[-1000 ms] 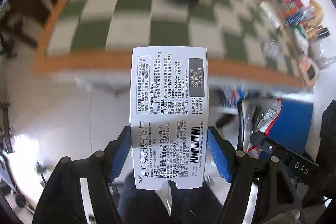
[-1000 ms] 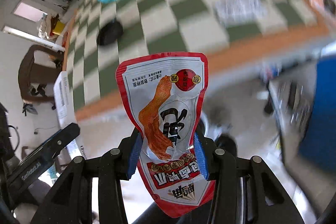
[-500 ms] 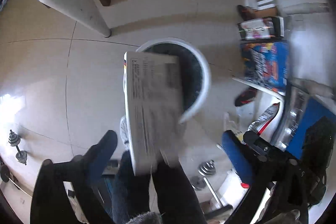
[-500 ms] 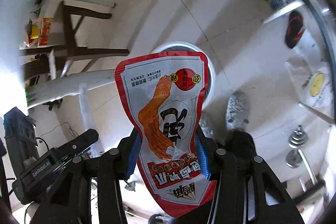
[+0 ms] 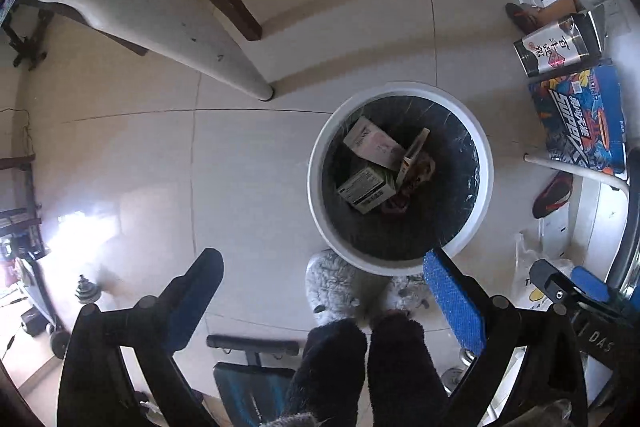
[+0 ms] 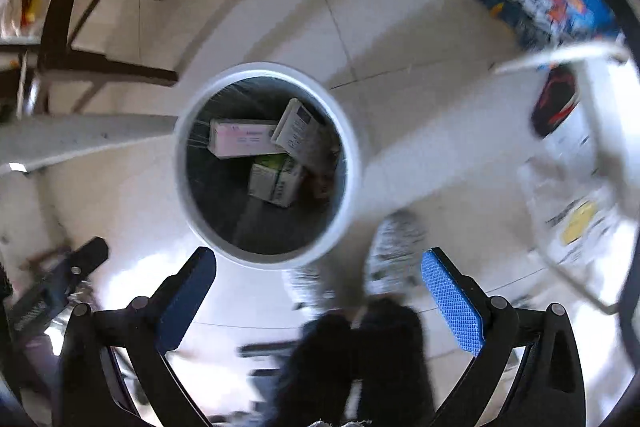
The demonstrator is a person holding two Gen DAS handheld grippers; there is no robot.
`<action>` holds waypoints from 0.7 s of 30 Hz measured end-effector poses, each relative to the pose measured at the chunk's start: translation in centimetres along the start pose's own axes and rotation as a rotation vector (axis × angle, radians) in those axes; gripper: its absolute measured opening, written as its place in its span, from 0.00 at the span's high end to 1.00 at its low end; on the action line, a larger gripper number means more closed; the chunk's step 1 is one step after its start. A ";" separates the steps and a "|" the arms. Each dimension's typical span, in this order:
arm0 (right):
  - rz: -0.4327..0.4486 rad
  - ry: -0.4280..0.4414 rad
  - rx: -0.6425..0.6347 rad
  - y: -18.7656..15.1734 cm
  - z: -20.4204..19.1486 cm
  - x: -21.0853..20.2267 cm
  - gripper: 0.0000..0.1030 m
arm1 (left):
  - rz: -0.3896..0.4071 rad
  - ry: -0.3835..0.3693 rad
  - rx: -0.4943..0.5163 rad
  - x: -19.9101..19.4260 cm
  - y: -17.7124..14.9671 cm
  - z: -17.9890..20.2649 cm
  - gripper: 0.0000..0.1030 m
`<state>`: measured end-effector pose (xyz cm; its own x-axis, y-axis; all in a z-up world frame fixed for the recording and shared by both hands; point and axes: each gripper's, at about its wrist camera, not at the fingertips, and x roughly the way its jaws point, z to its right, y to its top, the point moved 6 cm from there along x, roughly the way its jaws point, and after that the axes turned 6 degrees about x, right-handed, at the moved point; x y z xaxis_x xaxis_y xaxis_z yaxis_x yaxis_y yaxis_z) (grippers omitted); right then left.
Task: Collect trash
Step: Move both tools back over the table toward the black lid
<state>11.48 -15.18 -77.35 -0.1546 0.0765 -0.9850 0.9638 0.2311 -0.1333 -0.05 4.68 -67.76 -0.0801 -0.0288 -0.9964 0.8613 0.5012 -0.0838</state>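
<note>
— How are my two grippers sitting right now?

— I have both pointed straight down at the floor. My left gripper (image 5: 324, 291) hangs with its jaws spread wide and nothing between them, the bin (image 5: 486, 163) below and a bit to the right of center. My right gripper (image 6: 320, 291) is in the same downward pose, jaws spread and empty, with the bin (image 6: 352, 147) almost directly past the fingertips. That view is smeared with motion blur.

— And the trash?

— It's inside the bin. From the left wrist I see a white box (image 5: 374, 145) leaning near the top, a green-and-white box (image 5: 366, 187) under it, a thin white carton (image 5: 414, 157) standing on edge, and a red snack packet (image 5: 412, 187) beside that. From the right wrist I can make out the white box (image 6: 244, 138), the carton (image 6: 300, 131) and the green-and-white box (image 6: 276, 183); the packet is too blurred there to pick out.

— What has changed from half a second back?

— Then my right jaws were pinching the red packet and the white carton was just slipping loose from my left ones above the bin. Now both pairs are bare and both pieces lie in the bin. A full second back I was over the checkered tabletop; now it's floor tiles, gray slippers (image 5: 330, 285) and dark trouser legs (image 5: 332, 367).
</note>
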 end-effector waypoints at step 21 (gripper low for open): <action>0.137 -0.073 -0.110 -5.2 -3.4 -17.9 0.00 | 0.076 -0.057 0.014 -14.8 -5.0 -0.7 0.01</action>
<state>8.48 -14.49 -58.63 -0.0030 0.0448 -0.9990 0.9445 0.3284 0.0119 -3.50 3.16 -52.57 0.0140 -0.0403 -0.9991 0.8710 0.4913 -0.0076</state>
